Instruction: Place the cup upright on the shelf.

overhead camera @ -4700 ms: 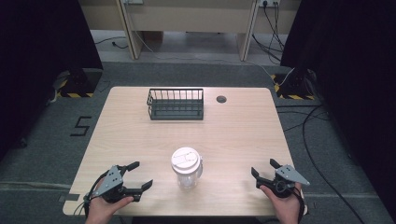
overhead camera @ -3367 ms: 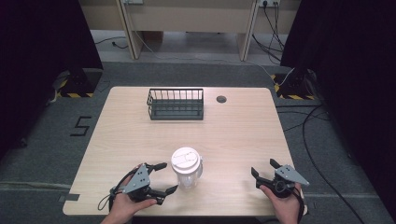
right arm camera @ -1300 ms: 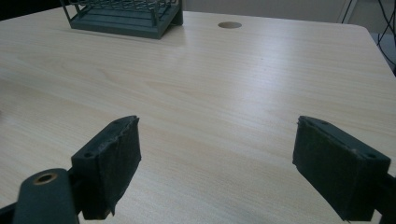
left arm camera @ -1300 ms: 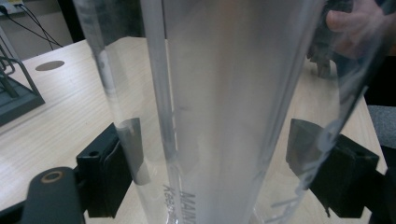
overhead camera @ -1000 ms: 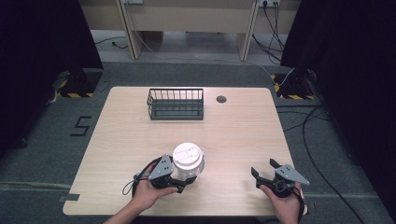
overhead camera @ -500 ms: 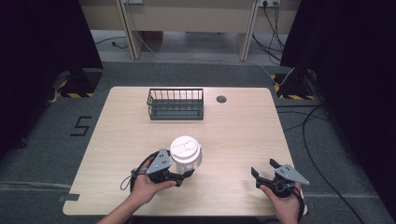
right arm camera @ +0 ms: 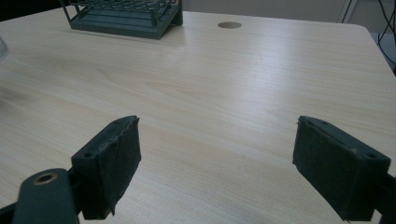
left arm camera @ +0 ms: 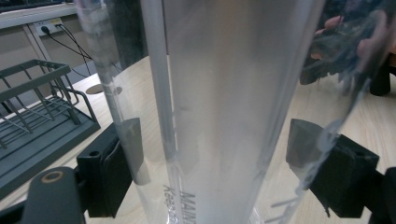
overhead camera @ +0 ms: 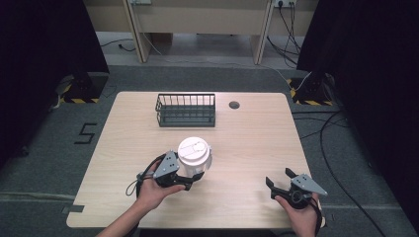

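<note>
Below the centre of the high view, the left tool grips a clear plastic container with a white lid, its black jaws pressed against the container's sides. From the left gripper view the transparent wall of that container rises between the two jaws, with printed lettering low on it (too cut off to read). The jaws touch the wall on either side. Whether the container stands on the light wooden worktop or is lifted off it cannot be told.

At the lower right of the high view, the right tool sits in the person's hand near the front edge of the worktop, its jaws spread wide with nothing between them; the right gripper view shows only bare wood grain between them.

Toward the upper middle of the high view a dark wire basket stands on the worktop, well apart from the container. Just to its right is a small round hole in the wood.
</note>
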A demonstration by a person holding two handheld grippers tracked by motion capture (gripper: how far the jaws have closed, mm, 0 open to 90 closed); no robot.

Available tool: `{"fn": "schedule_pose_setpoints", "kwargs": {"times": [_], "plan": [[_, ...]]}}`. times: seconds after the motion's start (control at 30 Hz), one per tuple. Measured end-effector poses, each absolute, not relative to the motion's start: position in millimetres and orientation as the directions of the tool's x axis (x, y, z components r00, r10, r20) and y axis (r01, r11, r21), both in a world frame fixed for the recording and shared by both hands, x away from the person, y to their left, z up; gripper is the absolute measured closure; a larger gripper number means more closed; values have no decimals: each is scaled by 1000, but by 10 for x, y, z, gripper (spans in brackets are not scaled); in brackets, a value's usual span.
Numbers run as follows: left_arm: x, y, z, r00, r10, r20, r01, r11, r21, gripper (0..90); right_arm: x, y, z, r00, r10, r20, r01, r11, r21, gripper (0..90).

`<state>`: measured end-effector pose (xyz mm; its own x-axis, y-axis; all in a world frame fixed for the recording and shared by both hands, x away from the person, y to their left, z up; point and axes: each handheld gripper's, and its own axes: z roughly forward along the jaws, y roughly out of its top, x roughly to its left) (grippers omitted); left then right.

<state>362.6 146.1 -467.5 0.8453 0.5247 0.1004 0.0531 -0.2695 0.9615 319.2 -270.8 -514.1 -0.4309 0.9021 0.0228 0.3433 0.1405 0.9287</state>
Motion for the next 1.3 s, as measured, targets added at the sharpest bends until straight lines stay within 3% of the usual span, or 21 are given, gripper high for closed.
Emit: {"fn": "schedule_pose_setpoints", "kwargs": {"times": [1.3], "plan": [[3882, 1584, -4517, 796, 595, 112, 57, -258, 965, 177, 3193, -2708, -5140, -432, 901, 24, 345, 140, 928, 158]]}}
